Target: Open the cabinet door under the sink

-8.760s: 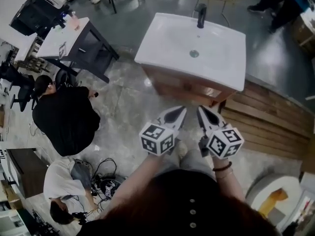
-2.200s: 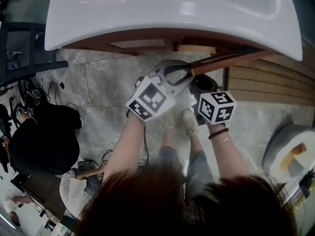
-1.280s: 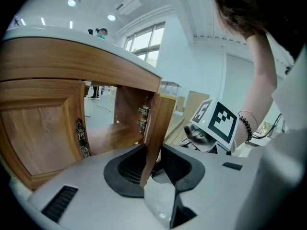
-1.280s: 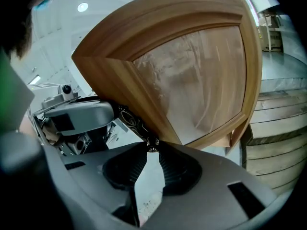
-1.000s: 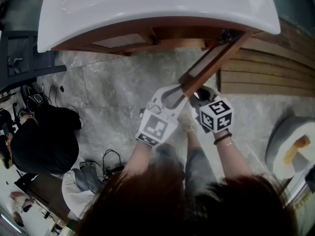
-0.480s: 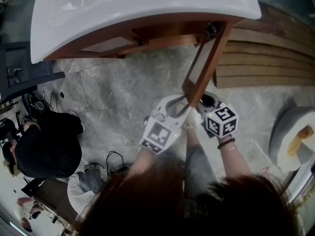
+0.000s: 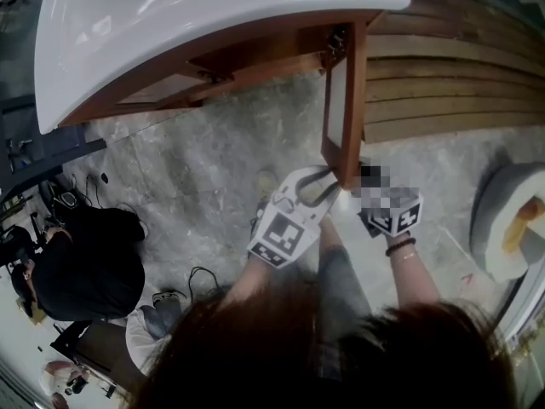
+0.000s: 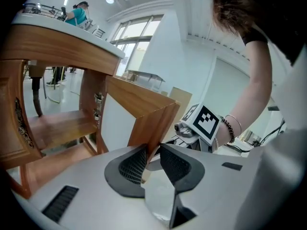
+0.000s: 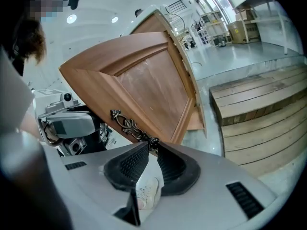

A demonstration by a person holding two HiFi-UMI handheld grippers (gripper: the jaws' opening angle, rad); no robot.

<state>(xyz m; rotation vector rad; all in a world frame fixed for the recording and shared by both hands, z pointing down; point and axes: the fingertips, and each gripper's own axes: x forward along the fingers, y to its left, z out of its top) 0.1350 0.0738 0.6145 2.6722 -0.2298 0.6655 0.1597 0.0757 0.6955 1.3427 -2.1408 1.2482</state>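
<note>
- Left gripper fingers clamp the free edge of the opened cabinet door
- Right gripper fingers, just closing, pinch the door's ornate handle

The brown wooden cabinet door, shut at first, now stands nearly square to the cabinet, with my left gripper and right gripper drawn back along with its free edge, the right jaws just closing around its ornate dark handle.
</note>
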